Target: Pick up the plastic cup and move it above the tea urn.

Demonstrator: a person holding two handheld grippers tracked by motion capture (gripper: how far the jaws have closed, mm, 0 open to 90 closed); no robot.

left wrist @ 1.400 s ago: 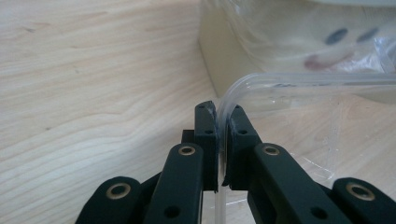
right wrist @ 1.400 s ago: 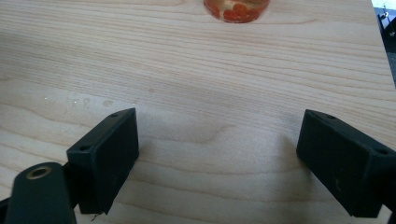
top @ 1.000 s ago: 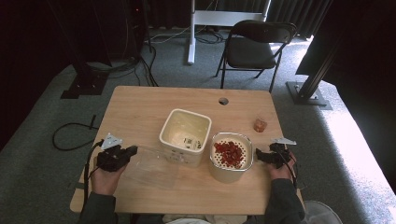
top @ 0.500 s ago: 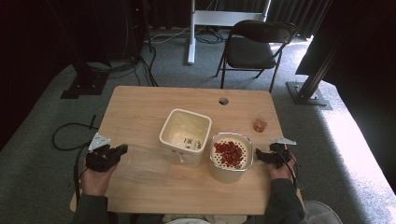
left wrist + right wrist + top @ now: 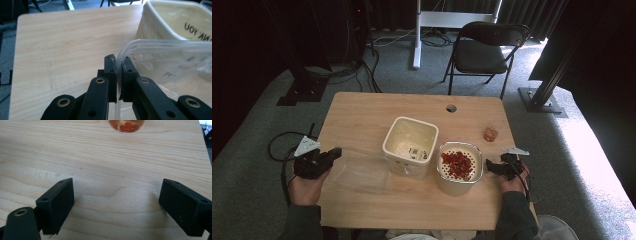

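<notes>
My left gripper [image 5: 332, 153] [image 5: 119, 62] is shut on the rim of a clear plastic lid [image 5: 362, 171] [image 5: 170, 62], holding it tilted at the table's left front. A cream square tub [image 5: 410, 143] [image 5: 175, 22] stands empty at the middle of the table, just right of the lid. Beside it stands a white round strainer [image 5: 460, 167] holding chopped red pieces. My right gripper [image 5: 490, 167] [image 5: 116, 205] rests at the table's right edge, open over bare wood, just right of the strainer.
A small glass cup [image 5: 490, 133] [image 5: 126, 124] with red-orange contents stands at the right, beyond my right gripper. The wooden table [image 5: 362, 117] has a cable hole [image 5: 451, 108] near its far edge. A folding chair [image 5: 484, 50] stands behind it.
My left gripper has drawn back to the left and risen a little, and the clear lid in it now stands out plainly, lifted and tilted. The right gripper has kept still.
</notes>
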